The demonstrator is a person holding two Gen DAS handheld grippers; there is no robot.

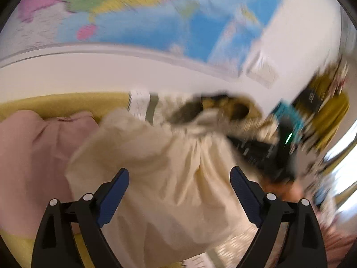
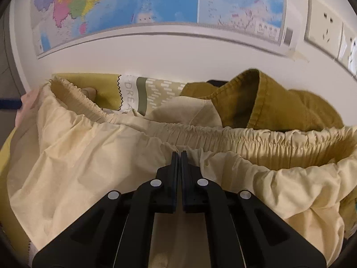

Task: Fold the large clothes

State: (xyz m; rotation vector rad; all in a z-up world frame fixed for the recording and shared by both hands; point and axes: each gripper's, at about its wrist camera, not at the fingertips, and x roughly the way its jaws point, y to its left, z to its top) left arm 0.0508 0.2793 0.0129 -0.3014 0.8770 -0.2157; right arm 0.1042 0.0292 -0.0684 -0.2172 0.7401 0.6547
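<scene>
Far left, a pink garment lies crumpled on the olive-yellow cloth that covers the desk. Just right of it, touching its edge, spreads the cream trousers, the big pale heap that fills the middle of the desk. The left tongs hang above that heap with their 2 blue pads spread wide and nothing between them, released; the cream fabric lies below the gap, and the pads do not press on it. The left wrist view is smeared with blur, so the dark shape at the right edge of the cream heap is hard to read.

Further right, the trousers' gathered elastic waistband runs across the desk from the left rim toward the right. The right tongs sit clenched, the 2 black fingers pressed together at the fabric just below the waistband, pinching a fold of the cream trousers. Behind the waistband lies a white printed cloth with green blocks and part of a word on it. To its right an olive-brown garment is bunched up, its hemmed edge standing upright against the wall.

On the wall above hangs a coloured map, and at the far right a wall socket.
</scene>
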